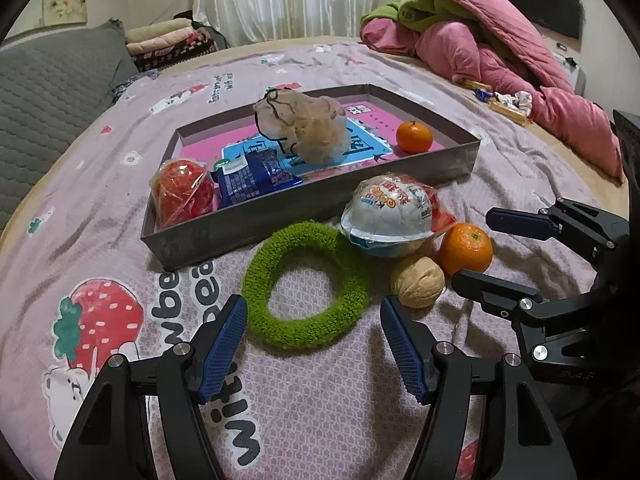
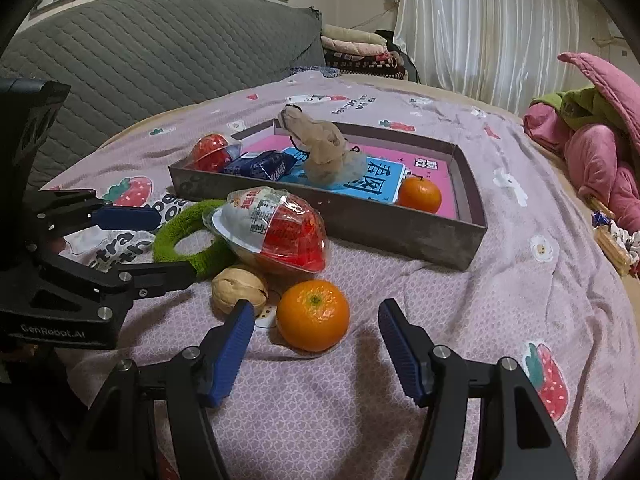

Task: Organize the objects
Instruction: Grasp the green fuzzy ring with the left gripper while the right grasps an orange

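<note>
The tray holds roughly four things; the ring, egg, walnut and orange remain outside. Both grippers, left and right, gape empty.

Light: soft, even, dim-warm | shadows: faint beneath tray | focus: sharp centre | edges: fisheye bending, black corner vignette

We see a pink bedsheet printed with strawberries and bears, spread across the bed. Behind it we find a grey quilted headboard, a stack of folded blankets and white curtains. At the bed's edge we notice a crumpled pink and green quilt.
</note>
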The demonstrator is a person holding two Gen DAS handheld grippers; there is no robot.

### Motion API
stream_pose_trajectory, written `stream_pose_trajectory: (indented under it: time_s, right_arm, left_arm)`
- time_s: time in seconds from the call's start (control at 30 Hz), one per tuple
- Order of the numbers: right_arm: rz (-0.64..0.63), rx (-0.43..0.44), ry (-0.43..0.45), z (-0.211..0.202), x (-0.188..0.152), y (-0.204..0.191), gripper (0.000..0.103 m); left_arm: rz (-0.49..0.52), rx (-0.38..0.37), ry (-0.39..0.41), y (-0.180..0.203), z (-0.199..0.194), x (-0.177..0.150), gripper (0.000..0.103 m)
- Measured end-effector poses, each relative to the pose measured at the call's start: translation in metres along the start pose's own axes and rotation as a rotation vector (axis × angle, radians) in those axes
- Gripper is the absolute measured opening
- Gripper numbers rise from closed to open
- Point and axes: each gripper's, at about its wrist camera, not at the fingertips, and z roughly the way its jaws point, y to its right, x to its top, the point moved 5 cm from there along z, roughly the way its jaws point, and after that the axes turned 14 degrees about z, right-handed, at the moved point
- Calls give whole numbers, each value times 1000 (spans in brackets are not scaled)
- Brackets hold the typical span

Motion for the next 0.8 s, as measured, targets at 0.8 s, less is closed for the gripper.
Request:
stream_pose_trajectory:
  time_s: [0.8]
  right_arm:
    - [-13, -36, -45, 20, -2, -1, 43]
  left_arm:
    - [-13, 25, -22, 0, 22, 11, 71]
